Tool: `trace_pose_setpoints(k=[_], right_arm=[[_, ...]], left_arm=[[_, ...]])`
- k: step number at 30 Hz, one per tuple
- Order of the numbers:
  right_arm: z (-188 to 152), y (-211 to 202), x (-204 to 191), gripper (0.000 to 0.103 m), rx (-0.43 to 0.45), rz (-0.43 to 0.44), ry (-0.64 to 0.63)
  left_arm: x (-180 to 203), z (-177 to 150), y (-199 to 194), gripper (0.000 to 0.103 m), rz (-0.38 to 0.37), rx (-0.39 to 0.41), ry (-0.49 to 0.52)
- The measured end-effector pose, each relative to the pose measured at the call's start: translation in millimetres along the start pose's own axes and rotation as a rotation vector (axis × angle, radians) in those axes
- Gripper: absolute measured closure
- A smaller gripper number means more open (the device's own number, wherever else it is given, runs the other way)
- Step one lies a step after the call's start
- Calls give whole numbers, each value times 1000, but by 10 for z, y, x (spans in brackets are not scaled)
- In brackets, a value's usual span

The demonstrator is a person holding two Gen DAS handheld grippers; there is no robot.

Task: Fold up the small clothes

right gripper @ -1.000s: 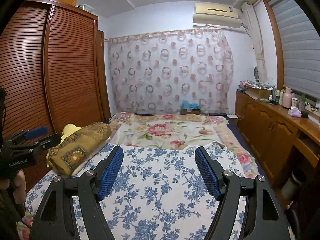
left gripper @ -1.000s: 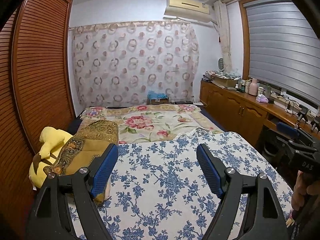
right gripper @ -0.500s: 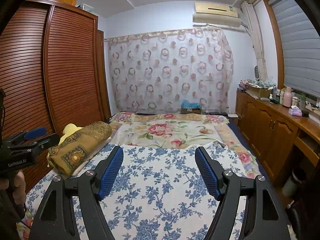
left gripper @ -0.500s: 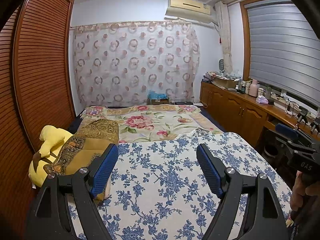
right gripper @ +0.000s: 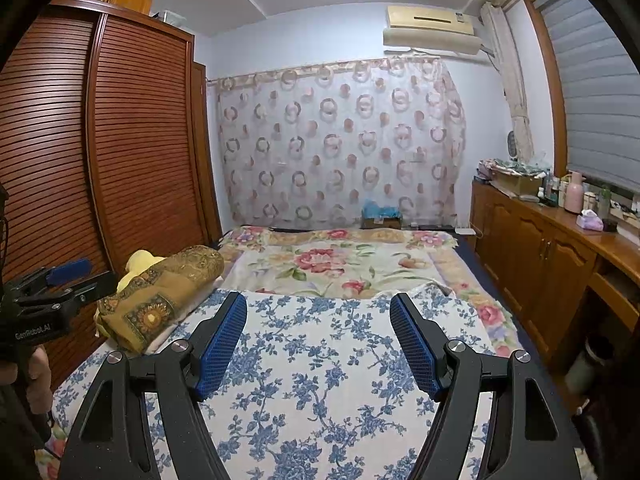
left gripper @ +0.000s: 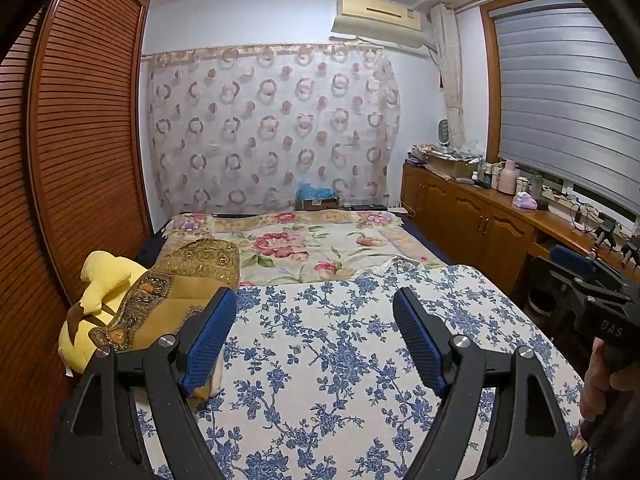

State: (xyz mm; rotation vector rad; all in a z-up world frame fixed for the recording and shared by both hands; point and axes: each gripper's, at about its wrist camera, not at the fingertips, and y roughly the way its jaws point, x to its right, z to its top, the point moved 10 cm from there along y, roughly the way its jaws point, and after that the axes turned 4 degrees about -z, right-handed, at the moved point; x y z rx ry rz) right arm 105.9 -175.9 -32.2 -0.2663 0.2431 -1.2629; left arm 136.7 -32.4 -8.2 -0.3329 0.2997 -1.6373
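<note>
No small garment shows in either view. A white cloth with blue flowers (left gripper: 340, 344) covers the near part of the bed; it also shows in the right wrist view (right gripper: 320, 360). My left gripper (left gripper: 314, 312) is open and empty, held above this cloth. My right gripper (right gripper: 318, 314) is open and empty too, above the same cloth. The right gripper appears at the right edge of the left wrist view (left gripper: 588, 288). The left gripper appears at the left edge of the right wrist view (right gripper: 52, 288).
A brown-gold patterned pillow (left gripper: 176, 288) and a yellow plush toy (left gripper: 100, 280) lie at the bed's left edge. A red-flowered blanket (left gripper: 304, 248) covers the far half. A slatted wardrobe (right gripper: 100, 160) stands left, a wooden cabinet (right gripper: 540, 248) with bottles right.
Both views have shifted very slightly; both grippers stay open and empty above the bed.
</note>
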Motion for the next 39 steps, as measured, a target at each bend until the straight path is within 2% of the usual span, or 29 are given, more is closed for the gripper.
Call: trace_pose_setpoints(k=[39], right_arm=[[-3, 1, 57, 27, -7, 3, 2]], left_arm=[[-55, -10, -19, 22, 3, 3, -2]])
